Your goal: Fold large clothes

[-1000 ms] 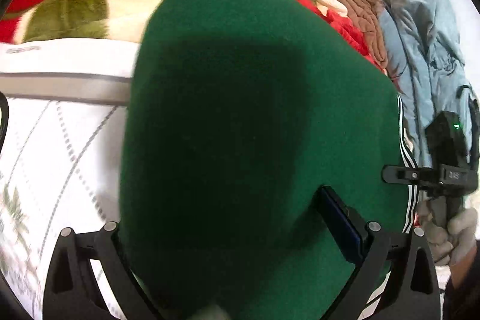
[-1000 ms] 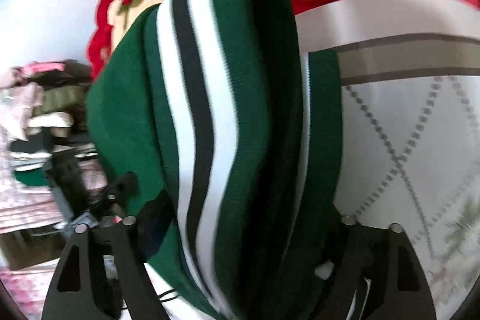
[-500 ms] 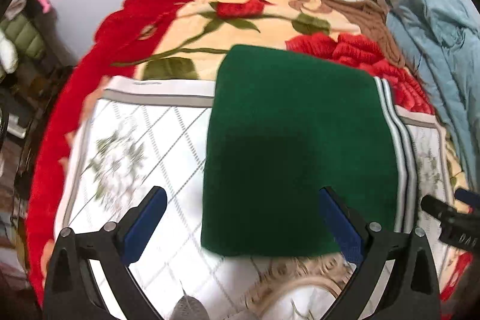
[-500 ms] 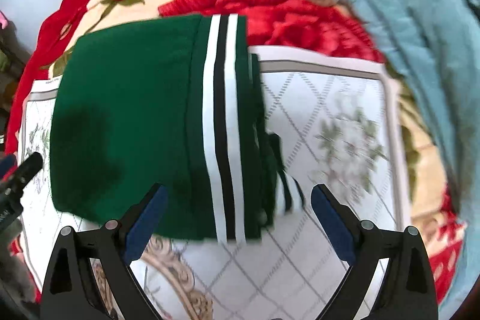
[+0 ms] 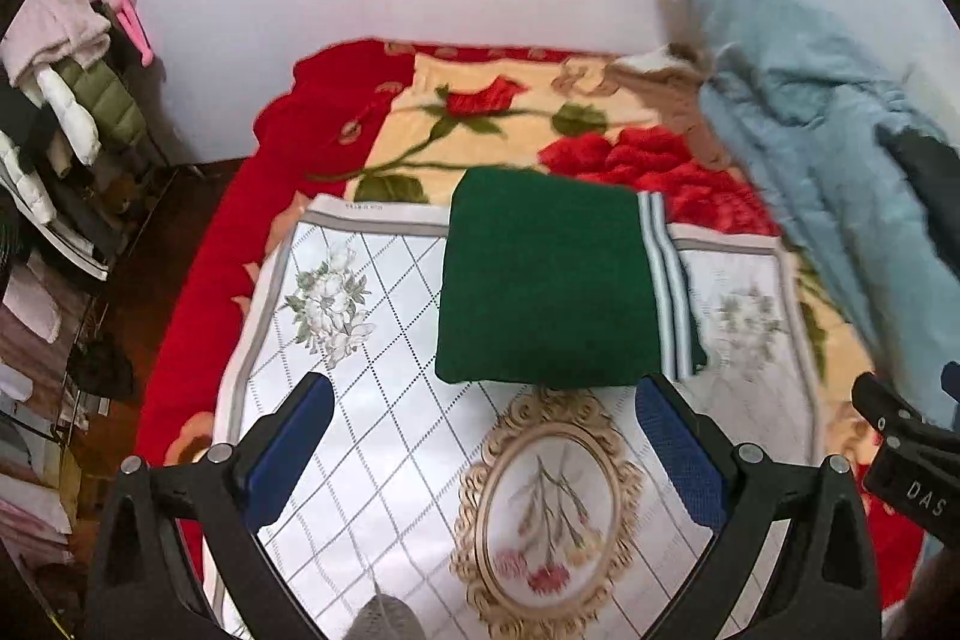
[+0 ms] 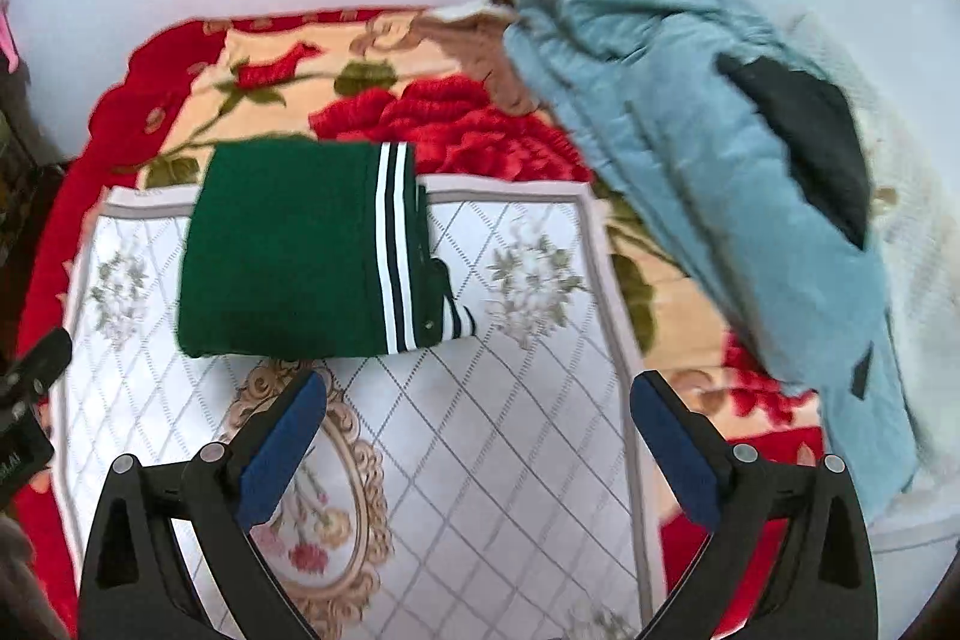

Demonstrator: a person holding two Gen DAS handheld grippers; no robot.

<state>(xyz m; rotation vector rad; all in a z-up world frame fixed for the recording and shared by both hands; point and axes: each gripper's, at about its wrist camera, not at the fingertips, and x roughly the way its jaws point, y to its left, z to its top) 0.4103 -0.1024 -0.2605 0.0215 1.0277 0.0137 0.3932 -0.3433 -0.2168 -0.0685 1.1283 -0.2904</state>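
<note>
**Green garment folded and let go; both grippers clear above it**

The green sweater (image 5: 543,283) lies as a flat rectangle in the centre of the left wrist view, on the white quilted mat (image 5: 384,400), its striped hem (image 6: 393,244) along the right edge. The far edge overlaps onto the rose blanket (image 5: 480,100).

The left gripper (image 5: 483,451) has its jaws spread with nothing between them. The right gripper (image 6: 477,445) is also spread wide and empty; its jaws have just been opening.

Step in hand, as I judge it: release and back away. To do it well, lift straight off so no pad drags the top layer. At lower right of the sweater a cuff pokes out past the hem; a tidy fold would want that tucked in. The blue jacket (image 6: 708,160), upper right, looks the likely next piece.

Versus a second ago: then the sweater filled both views and hung between the jaws of each gripper. Now it rests on the mat, small in frame, and both grippers sit well above it.
</note>
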